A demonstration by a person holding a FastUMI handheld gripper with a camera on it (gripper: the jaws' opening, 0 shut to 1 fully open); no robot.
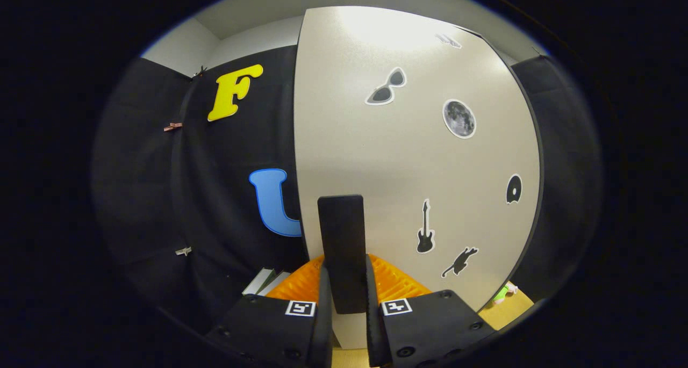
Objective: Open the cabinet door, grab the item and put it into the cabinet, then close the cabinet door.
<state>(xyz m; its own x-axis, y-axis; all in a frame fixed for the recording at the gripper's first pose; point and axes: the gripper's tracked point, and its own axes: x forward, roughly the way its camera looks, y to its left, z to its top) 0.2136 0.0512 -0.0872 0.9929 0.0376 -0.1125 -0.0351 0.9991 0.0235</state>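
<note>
Fingers (344, 303) clamped on black handle (341, 250), cabinet door (408, 158) ahead, green item (502, 293) half hidden behind it

The cabinet door (387, 158) looks smooth, faintly glossy laminate; on it, a matt handle (342, 250); behind that handle, ridged glossy plastic fingers (398, 282).

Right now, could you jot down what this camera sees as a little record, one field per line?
Gripper: its two fingers closed on the flat black upright handle
Handle: rises between the fingers, in front of the door
Door: pale beige cabinet door, close ahead, swing angle unclear
Door stickers: sunglasses, moon, guitar, cat
Behind fingers: orange ribbed plastic piece
Low, past door's edge: small green object, too small to identify
</note>
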